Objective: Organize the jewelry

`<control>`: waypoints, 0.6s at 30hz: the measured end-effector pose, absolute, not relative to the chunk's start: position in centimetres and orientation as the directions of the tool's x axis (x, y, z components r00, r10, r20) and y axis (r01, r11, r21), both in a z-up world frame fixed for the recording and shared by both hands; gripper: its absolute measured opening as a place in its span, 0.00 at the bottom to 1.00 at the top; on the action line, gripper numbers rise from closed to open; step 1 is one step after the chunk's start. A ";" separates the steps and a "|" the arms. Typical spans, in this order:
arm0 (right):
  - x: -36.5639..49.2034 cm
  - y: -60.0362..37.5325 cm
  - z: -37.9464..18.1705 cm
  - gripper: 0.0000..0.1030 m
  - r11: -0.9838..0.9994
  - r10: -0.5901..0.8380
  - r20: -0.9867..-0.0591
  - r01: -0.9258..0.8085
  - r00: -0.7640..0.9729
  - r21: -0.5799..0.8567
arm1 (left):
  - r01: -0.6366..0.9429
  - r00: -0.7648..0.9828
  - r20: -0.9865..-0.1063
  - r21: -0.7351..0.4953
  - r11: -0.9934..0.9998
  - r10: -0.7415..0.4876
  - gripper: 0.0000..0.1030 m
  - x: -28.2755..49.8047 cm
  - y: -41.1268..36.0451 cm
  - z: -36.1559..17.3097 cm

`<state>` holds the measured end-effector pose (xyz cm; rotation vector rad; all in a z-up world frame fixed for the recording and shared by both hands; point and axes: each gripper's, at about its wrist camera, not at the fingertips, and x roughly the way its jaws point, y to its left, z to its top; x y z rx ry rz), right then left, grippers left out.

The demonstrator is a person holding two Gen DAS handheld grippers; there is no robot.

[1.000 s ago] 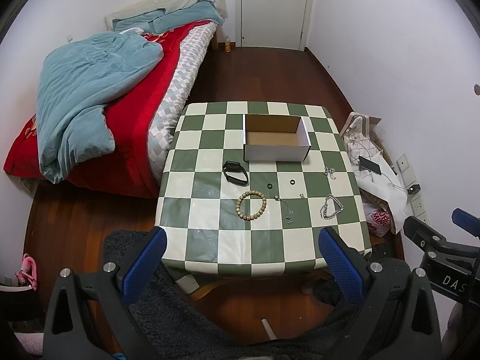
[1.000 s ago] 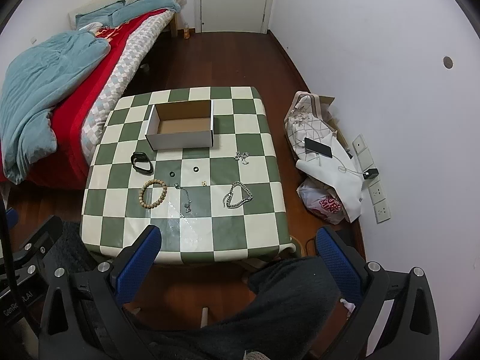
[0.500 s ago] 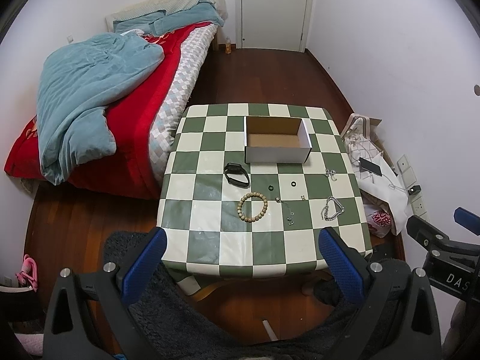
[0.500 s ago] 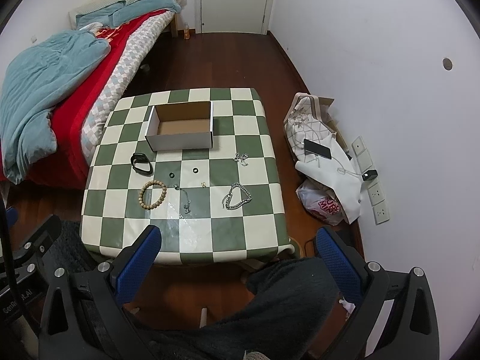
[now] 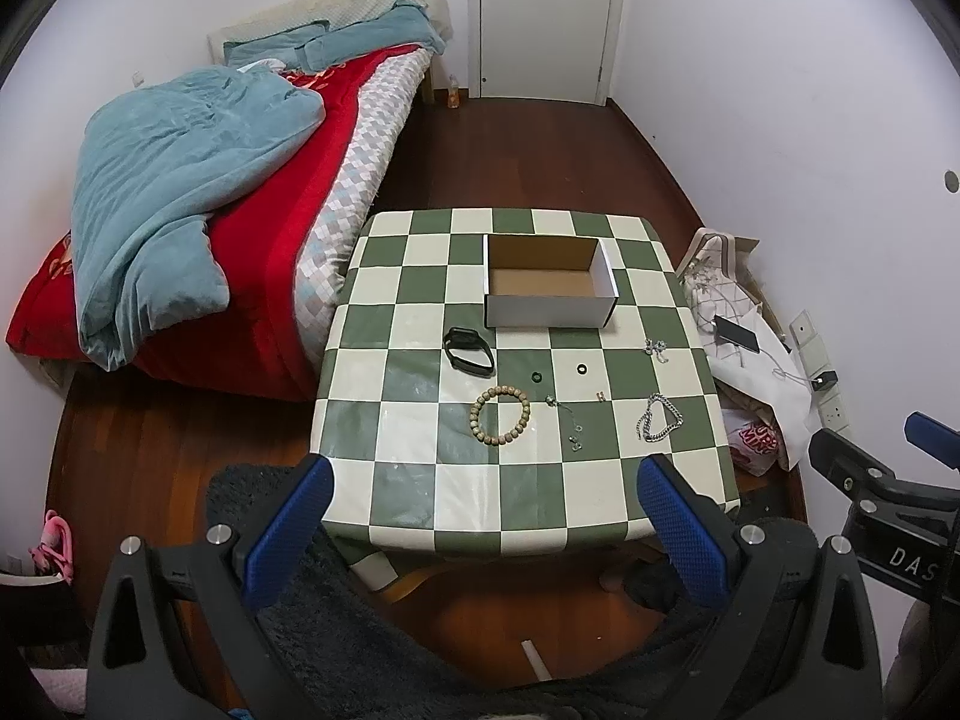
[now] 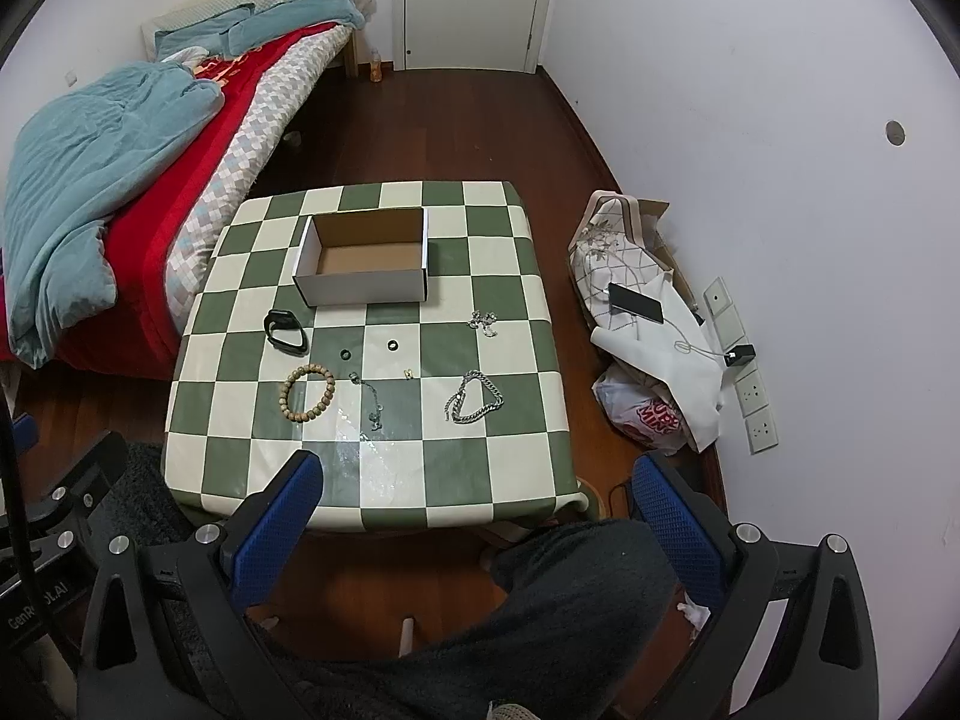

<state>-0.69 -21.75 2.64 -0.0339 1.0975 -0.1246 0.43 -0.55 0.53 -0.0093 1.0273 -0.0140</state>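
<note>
An empty white cardboard box (image 5: 549, 285) (image 6: 365, 258) stands on the far half of a green-and-white checked table (image 5: 420, 480) (image 6: 456, 480). In front of it lie a black band (image 5: 469, 351) (image 6: 285, 331), a wooden bead bracelet (image 5: 500, 414) (image 6: 307, 392), two small dark rings (image 5: 537, 377) (image 6: 392, 345), a thin chain (image 5: 570, 420) (image 6: 369, 399), a silver chain bracelet (image 5: 659, 418) (image 6: 474, 398) and a small silver piece (image 5: 656, 348) (image 6: 483, 321). My left gripper (image 5: 489, 516) and right gripper (image 6: 480, 510) are open and empty, held high above the table's near edge.
A bed with red and teal covers (image 5: 180, 198) (image 6: 102, 180) stands left of the table. Bags, a phone (image 6: 636, 303) and wall sockets lie by the right wall. A closed door (image 5: 546, 18) is at the back. The person's dark-trousered knees are below.
Both cameras have drawn slightly back and up, so the table looks a little farther. Nothing on the table has moved. Both grippers stay open.
</note>
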 end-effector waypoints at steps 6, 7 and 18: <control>-0.8 -21.8 2.7 1.00 0.993 -0.117 -0.885 0.084 0.450 -0.089 | 0.010 0.518 -0.855 -0.015 1.000 -0.019 1.00 0.5 -0.6 0.7; -0.7 -21.8 2.8 1.00 0.992 -0.118 -0.885 0.085 0.451 -0.089 | 0.009 0.517 -0.856 -0.017 1.000 -0.019 1.00 0.4 -0.6 0.7; -0.9 -21.8 2.7 1.00 0.993 -0.117 -0.884 0.083 0.453 -0.089 | 0.007 0.521 -0.854 -0.016 1.000 -0.017 1.00 0.5 -0.7 0.9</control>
